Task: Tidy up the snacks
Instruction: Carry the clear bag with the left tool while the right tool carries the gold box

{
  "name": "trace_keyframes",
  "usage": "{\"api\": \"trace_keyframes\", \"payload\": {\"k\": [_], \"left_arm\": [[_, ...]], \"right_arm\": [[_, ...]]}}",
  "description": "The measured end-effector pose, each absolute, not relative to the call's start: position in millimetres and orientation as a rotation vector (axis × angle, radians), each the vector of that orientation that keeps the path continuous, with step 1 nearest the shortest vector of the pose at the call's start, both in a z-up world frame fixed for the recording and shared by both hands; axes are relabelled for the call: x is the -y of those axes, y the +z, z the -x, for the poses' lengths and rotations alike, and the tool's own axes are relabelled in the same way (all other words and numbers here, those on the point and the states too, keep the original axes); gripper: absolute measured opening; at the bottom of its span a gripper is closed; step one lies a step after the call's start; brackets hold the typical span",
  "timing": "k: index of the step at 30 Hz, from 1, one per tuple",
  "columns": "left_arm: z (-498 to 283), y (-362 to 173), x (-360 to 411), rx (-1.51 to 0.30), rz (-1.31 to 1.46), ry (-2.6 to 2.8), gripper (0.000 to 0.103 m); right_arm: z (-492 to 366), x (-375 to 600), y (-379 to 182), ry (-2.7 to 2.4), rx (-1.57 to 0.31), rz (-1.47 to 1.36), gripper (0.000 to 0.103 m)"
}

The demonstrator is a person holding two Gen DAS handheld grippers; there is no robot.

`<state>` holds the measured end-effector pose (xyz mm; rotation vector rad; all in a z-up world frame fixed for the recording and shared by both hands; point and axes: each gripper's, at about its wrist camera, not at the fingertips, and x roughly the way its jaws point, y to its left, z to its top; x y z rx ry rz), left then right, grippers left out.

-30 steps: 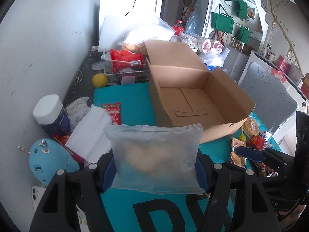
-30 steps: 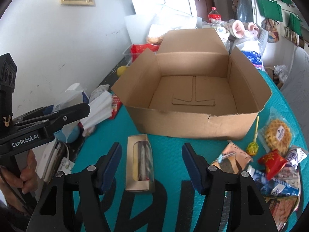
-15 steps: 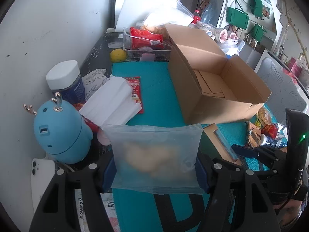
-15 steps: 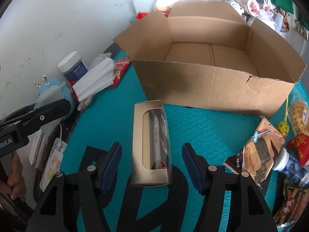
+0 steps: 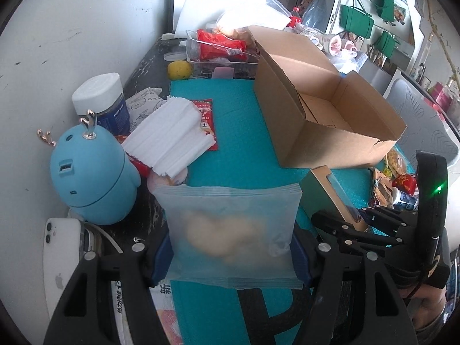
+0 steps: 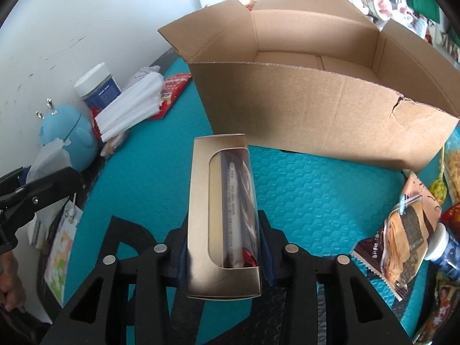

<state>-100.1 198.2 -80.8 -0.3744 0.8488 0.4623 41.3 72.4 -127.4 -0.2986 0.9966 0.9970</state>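
The left gripper (image 5: 231, 258) jaws pinch a soft, light, squishy bag (image 5: 230, 224) by its sides, and the right gripper (image 6: 222, 258) jaws squeeze a stiff little box (image 6: 221, 215) near its bottom end.

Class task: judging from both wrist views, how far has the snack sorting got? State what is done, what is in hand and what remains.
Done: nothing packed; the visible floor of the cardboard box is bare. In hand: the left gripper is shut on a frosted bag, and the right gripper is shut on a windowed carton. Left: both must go into the box, then the loose snack packets on the teal mat.
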Motion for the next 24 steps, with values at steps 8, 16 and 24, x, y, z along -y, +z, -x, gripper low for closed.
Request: {"api": "trace_keyframes", "payload": {"k": [8,16,24], "left_arm": [[101,-78,-183,-0.840,0.358,0.448,0.068],[83,-78,-151,-0.863,0.310,0.357,0.068],[53,-73,-106,-0.869,0.244,0.213,0.068]], "right_arm": [[-33,-45,-113,1.012,-0.965,0.252,0.037],[-27,4,-104,0.950,-0.965,0.173,0.037],[-25,55,-88,0.858,-0.935,0.119,0.037]]}}
